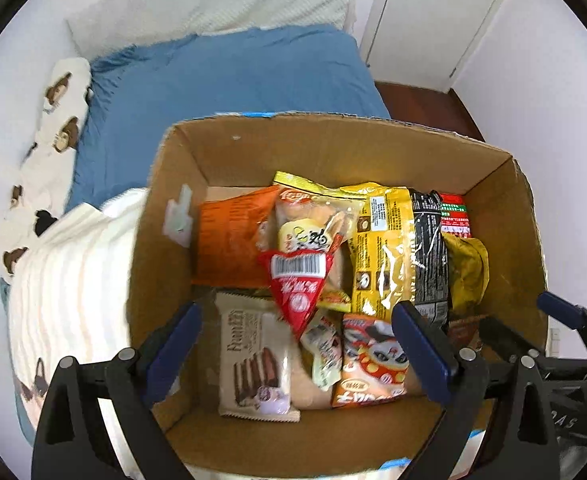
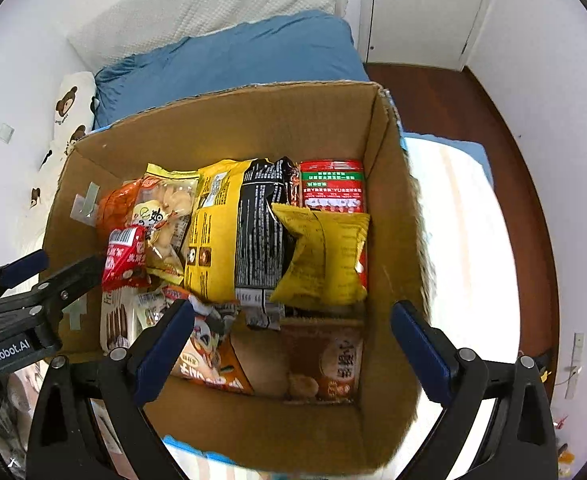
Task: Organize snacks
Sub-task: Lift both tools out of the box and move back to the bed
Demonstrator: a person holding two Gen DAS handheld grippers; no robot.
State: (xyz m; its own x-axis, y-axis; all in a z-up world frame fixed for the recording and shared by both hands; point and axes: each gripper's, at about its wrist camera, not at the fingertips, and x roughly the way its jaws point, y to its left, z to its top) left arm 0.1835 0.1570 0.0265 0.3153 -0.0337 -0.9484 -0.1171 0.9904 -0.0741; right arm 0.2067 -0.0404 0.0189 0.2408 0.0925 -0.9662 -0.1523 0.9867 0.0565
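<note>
An open cardboard box (image 1: pixel 333 144) (image 2: pixel 229 120) stands on a bed and holds several snack packs. Among them are a red triangular packet (image 1: pixel 299 284) (image 2: pixel 123 256), a yellow bag (image 1: pixel 381 248) (image 2: pixel 217 232), a black packet (image 1: pixel 427 248) (image 2: pixel 259 232), a wafer pack (image 1: pixel 255 360) and an orange cartoon pack (image 1: pixel 369 364) (image 2: pixel 209 360). My left gripper (image 1: pixel 297 344) is open and empty above the box's near left part. My right gripper (image 2: pixel 293 340) is open and empty above the near right part, over a brown pack (image 2: pixel 325 360). Each gripper shows at the edge of the other's view.
The box rests on a striped blanket (image 1: pixel 65 288) (image 2: pixel 453 240). A blue pillow (image 1: pixel 233 80) (image 2: pixel 233 56) lies behind it and a bear-print pillow (image 1: pixel 57 120) at the left by the wall. A white door (image 1: pixel 433 12) and dark wood floor (image 2: pixel 505 160) are at the right.
</note>
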